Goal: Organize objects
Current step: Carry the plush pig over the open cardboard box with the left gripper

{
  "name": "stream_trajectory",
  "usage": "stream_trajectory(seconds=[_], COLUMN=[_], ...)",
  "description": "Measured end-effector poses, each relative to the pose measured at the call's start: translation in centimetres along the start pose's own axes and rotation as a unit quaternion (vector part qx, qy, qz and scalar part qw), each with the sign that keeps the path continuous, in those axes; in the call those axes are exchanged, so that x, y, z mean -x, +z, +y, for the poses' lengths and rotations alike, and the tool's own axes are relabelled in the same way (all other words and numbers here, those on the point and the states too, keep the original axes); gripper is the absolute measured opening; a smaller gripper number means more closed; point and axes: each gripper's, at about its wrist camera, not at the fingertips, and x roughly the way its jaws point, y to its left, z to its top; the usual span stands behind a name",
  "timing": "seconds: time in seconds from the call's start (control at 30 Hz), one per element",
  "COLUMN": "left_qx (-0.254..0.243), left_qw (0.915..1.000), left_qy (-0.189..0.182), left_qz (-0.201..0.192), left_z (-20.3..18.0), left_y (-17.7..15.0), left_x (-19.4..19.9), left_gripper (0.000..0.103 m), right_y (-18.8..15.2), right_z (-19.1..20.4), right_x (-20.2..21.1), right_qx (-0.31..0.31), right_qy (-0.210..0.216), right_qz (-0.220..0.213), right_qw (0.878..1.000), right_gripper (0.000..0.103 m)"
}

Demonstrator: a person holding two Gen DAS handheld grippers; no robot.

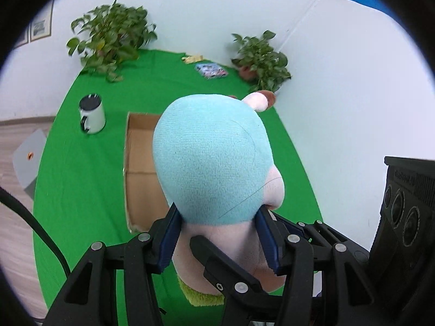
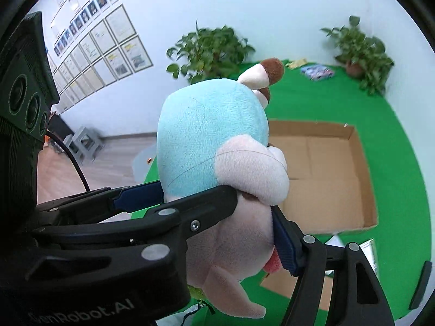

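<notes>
A plush toy [image 1: 209, 163] with a light blue head, pale pink body and brown-tipped ears is held in the air by both grippers. My left gripper [image 1: 220, 233] is shut on it, its blue pads pressing the toy's neck from both sides. My right gripper [image 2: 239, 225] is shut on the plush toy [image 2: 206, 135] as well, one black finger across its front and a blue pad on its right side. An open, empty cardboard box [image 1: 140, 163] [image 2: 326, 174] lies on the green table below the toy.
On the green cloth [image 1: 81, 190] stand a white mug [image 1: 92, 114], two potted plants [image 1: 111, 35] [image 1: 261, 57] and a colourful packet [image 1: 212, 70]. A flat cardboard piece [image 2: 280, 285] and papers [image 2: 369, 250] lie near the box. White walls close two sides.
</notes>
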Motion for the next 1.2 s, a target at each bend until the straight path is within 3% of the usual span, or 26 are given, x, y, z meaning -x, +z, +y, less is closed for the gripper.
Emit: stream_trajectory(seconds=[0.07,0.13,0.17,0.2,0.27,0.3,0.47,0.87,1.2], left_qx=[-0.004,-0.004,-0.001,0.001,0.006,0.011,0.028,0.05,0.063], left_qw=[1.0,0.9999,0.9999,0.9999,0.9999,0.9998,0.999,0.9936,0.9803], left_qy=[0.005,0.01,0.011,0.013,0.015,0.017,0.024,0.034,0.048], left_qz=[-0.003,-0.003,-0.001,0.0,0.003,0.007,0.027,0.096,0.181], left_z=[-0.1,0.2,0.4,0.8,1.5,2.1,4.0,8.7,13.0], left_y=[0.3,1.1,1.4,1.8,2.1,2.4,3.1,5.5,4.0], left_x=[0.2,-0.1,-0.3,-0.7,-1.6,-2.2,-4.8,-13.2,-22.5], left_gripper=[0.052,0.052,0.052,0.052,0.052,0.052,0.052,0.052,0.052], right_y=[0.2,1.2,-0.3,0.5,-2.9,-2.2,-1.2,-2.1,-4.8], right_z=[0.0,0.2,-0.1,-0.1,-0.5,-0.7,-1.1,-5.4,-10.3], right_x=[3.8,4.6,7.6,7.2,9.1,8.6,1.6,-10.0,-22.8], right_qx=[-0.006,-0.01,-0.011,-0.011,-0.009,-0.009,-0.012,-0.044,-0.094], right_qy=[0.001,0.007,0.01,0.012,0.015,0.017,0.023,0.035,0.056], right_qz=[-0.004,-0.007,-0.007,-0.005,-0.003,0.001,0.026,0.093,0.164], right_qw=[1.0,1.0,1.0,1.0,1.0,1.0,0.999,0.994,0.98], right_gripper=[0.068,0.068,0.068,0.068,0.068,0.068,0.068,0.068,0.068])
